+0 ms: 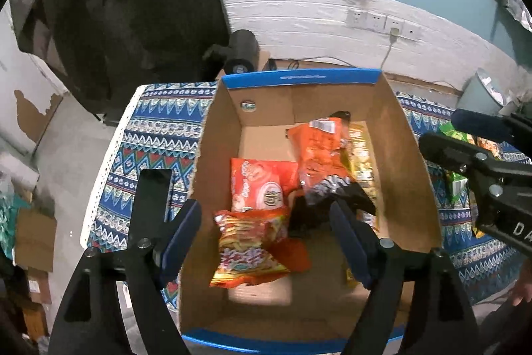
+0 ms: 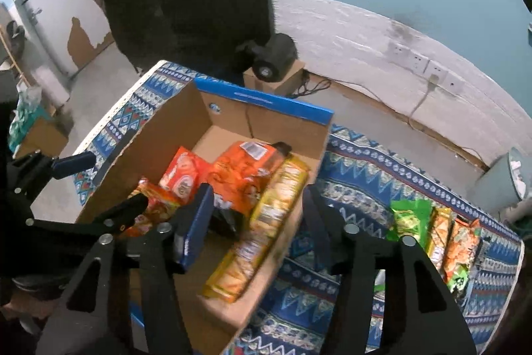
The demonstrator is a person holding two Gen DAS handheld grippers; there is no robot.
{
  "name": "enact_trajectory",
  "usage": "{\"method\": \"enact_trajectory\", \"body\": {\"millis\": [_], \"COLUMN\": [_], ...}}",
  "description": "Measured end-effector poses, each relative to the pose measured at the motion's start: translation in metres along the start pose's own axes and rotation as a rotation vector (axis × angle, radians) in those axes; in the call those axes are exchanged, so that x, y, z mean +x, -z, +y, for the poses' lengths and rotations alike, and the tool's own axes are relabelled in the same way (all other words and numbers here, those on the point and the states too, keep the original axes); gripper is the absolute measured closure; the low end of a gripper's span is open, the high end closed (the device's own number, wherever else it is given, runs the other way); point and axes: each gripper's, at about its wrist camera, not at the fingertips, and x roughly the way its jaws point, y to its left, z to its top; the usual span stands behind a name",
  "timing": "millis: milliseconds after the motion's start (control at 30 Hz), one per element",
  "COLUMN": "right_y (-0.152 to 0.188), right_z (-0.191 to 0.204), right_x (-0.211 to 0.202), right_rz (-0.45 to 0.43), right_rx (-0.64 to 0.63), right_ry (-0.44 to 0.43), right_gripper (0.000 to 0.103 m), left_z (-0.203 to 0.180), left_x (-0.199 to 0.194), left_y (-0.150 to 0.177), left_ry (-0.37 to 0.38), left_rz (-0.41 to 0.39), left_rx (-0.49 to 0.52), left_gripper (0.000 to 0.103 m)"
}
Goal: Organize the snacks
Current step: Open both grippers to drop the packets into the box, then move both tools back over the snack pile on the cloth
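Note:
An open cardboard box (image 1: 412, 175) with blue rims sits on a patterned cloth; it also shows in the right wrist view (image 2: 186, 108). Inside lie several snack packs: a red noodle pack (image 1: 249, 248), an orange-white pack (image 1: 262, 185), an orange bag (image 1: 319, 152) and a long yellow pack (image 2: 262, 228). My left gripper (image 1: 266, 235) is open and empty above the box's near end. My right gripper (image 2: 256, 222) is open and empty over the box's right wall, above the yellow pack. A green pack (image 2: 410, 218) and two orange packs (image 2: 460, 248) lie on the cloth to the right.
The patterned cloth (image 2: 359, 168) covers the table; its left edge drops to a grey floor (image 1: 63, 142). A black cylinder device (image 2: 272, 55) stands on a small box behind the table. A grey bin (image 2: 502, 182) stands at the right by the wall.

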Motion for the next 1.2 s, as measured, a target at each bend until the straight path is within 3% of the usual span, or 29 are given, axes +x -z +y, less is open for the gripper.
{"method": "enact_trajectory", "body": {"millis": [167,733,1033,1200], "right_y": [0.008,0.046,0.077,0.092], "right_z": [-0.019,-0.114,-0.169,-0.198], "right_x": [-0.011,-0.057,-0.082,-0.096], "right_rz": [-0.003,-0.026,0.015,0.033], "right_rx": [0.025,0.164,0.178,0.201], "right_ry": [0.025,0.122,0.21,0.237], "right_gripper": [0.039,0.039,0.039,0.038], "left_z": [-0.012,-0.099,-0.141,-0.161], "left_x": [-0.001,-0.02,-0.02,-0.018], "left_y": [-0.004,-0.015,-0.022,-0.027], "left_ry": [0.032,0.098,0.167,0.202], "left_rz": [0.012,-0.012,0.016,0.024], "left_rx": [0.001,0.142,0.179,0.184], "left_gripper": [0.022,0.022,0.022,0.016]}}
